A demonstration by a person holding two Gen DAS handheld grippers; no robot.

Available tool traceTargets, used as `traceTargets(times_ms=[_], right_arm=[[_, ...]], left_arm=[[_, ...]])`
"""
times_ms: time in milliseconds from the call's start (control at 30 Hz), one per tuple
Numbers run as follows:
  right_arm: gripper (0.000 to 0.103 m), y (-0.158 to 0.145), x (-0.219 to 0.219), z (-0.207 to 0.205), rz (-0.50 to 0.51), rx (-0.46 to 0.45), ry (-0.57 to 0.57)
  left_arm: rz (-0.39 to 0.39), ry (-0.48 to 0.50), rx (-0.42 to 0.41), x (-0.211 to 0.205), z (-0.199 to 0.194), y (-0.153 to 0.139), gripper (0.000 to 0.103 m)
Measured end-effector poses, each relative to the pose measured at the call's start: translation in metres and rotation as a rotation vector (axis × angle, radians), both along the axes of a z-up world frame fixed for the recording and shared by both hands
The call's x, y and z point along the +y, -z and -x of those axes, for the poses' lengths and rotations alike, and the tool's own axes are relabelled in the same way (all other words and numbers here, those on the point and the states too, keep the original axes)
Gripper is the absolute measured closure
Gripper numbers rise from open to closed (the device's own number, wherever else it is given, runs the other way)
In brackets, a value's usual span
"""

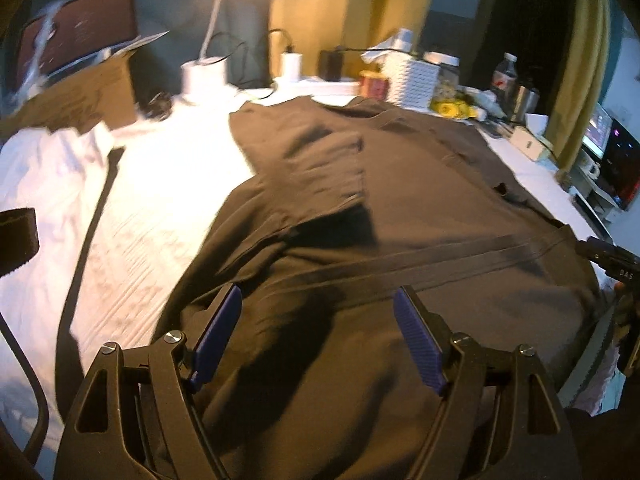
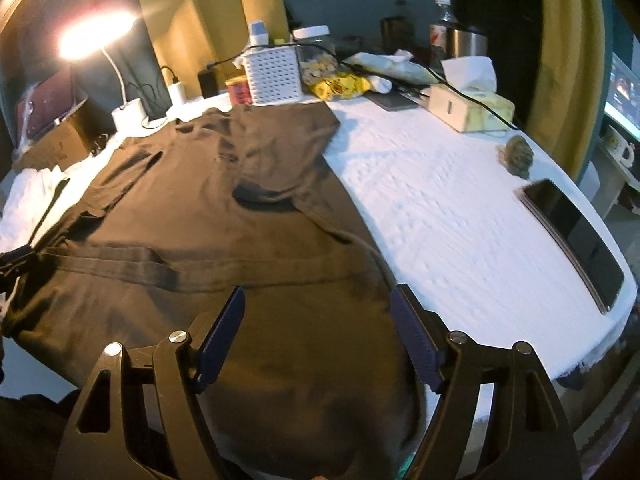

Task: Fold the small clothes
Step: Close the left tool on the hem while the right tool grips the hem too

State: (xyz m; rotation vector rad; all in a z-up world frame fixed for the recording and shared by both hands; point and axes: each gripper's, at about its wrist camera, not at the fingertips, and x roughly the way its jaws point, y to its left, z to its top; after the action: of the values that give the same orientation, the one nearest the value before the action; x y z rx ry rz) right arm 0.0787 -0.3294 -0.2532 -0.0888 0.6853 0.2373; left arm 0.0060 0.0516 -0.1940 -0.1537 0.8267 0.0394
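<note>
A dark brown T-shirt (image 1: 400,184) lies spread on the white-covered table, its hem band nearest me and both sleeves folded inward; it also shows in the right wrist view (image 2: 208,216). My left gripper (image 1: 318,320) is open and empty, just above the shirt's lower left part. My right gripper (image 2: 318,320) is open and empty above the shirt's lower right edge. The right gripper's tip shows at the right edge of the left wrist view (image 1: 612,260). The left gripper's tip shows at the left edge of the right wrist view (image 2: 16,264).
A white garment (image 1: 48,176) lies left of the shirt beside a cardboard box (image 1: 88,92). A lit desk lamp (image 2: 100,36), white basket (image 2: 272,76), jar, bottle and tissue box (image 2: 472,108) line the back. A tablet (image 2: 576,240) lies at the right edge.
</note>
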Motion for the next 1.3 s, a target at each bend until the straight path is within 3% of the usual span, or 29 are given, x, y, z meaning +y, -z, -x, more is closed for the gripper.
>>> traceTargets(times_ms=[200,300,533,567,600,667,733,767,1033,1300], right_arm=[[0.031,0.008,-0.009,-0.01,-0.003,0.008,0.005],[0.037,0.015,-0.008,-0.016,0.005,0.025,-0.005],[0.038,0.02,-0.003,-0.022,0.037,0.022,-0.017],[0.044,0.02,-0.003,-0.022,0.042,0.018,-0.017],[0.064,0.02,-0.002,-0.022,0.058,0.007,-0.011],[0.084,0.018,-0.003,-0.023,0.06,0.006,-0.011],[0.089,0.016,-0.003,-0.022,0.072,0.002,-0.013],[0.091,0.015,-0.003,-0.02,0.081,-0.002,-0.015],[0.093,0.007,-0.006,-0.007,0.11,-0.033,0.007],[0.093,0.005,-0.013,-0.004,0.084,-0.024,0.008]], left_arm=[[0.005,-0.045,0.024,0.021,0.01,0.01,0.026],[0.009,-0.051,0.03,0.027,0.014,0.013,0.04],[0.023,-0.046,0.06,0.033,0.014,0.021,0.044],[0.023,-0.046,0.06,0.034,0.014,0.021,0.047],[0.011,-0.048,0.063,0.033,0.014,0.022,0.059],[-0.004,-0.052,0.066,0.035,0.014,0.023,0.067],[0.019,-0.039,0.07,0.038,0.016,0.022,0.081],[0.02,-0.035,0.074,0.038,0.017,0.021,0.081],[0.001,-0.073,0.054,0.049,0.036,0.007,0.081],[0.024,-0.085,0.089,0.052,0.025,0.023,0.08]])
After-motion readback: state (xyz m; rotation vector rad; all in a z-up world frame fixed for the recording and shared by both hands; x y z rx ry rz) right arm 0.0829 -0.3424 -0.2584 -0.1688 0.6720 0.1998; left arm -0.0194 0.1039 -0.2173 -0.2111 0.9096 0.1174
